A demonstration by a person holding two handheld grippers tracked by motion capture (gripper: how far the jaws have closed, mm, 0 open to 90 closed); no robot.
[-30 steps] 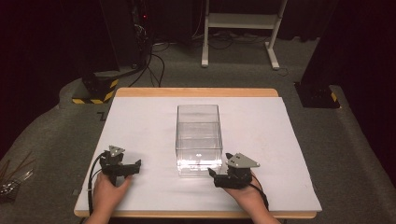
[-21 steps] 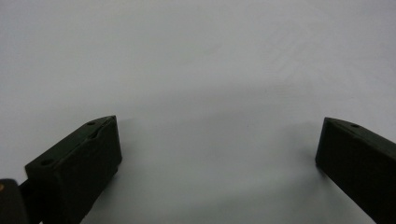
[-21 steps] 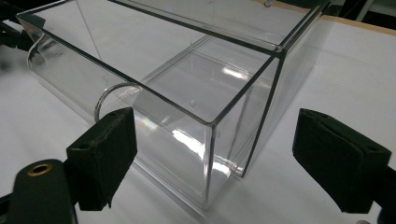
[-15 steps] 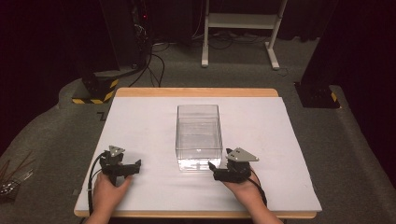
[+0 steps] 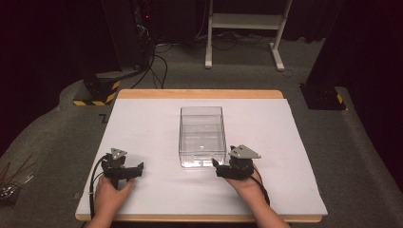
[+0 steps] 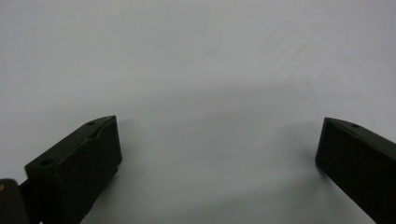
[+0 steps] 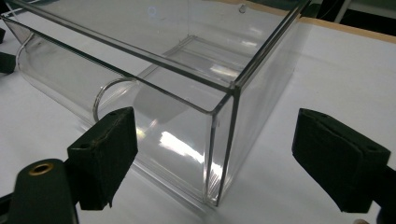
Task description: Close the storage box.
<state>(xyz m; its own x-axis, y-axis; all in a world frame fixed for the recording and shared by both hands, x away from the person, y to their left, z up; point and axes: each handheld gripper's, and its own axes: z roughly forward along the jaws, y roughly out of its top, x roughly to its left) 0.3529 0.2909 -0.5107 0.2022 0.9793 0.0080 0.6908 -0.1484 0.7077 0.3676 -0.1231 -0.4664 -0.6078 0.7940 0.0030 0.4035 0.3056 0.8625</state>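
Note:
A clear, empty plastic box (image 5: 202, 135) stands in the middle of the white table cover (image 5: 142, 128). My right gripper (image 5: 216, 167) is open at the box's near right corner; in the right gripper view that corner (image 7: 219, 112) stands between the two spread jaws, untouched. My left gripper (image 5: 138, 170) rests on the cover at the near left, well clear of the box. Its jaws are wide apart with only bare white surface (image 6: 210, 93) between them.
The wooden table edge (image 5: 199, 94) runs along the far side. On the floor beyond it are a white frame stand (image 5: 244, 28), cables (image 5: 157, 61) and a black-and-yellow striped block (image 5: 97, 92). Some metal tools (image 5: 12, 185) lie at the far left.
My right gripper has slid left toward the box's near right corner. The left gripper has stayed where it was.

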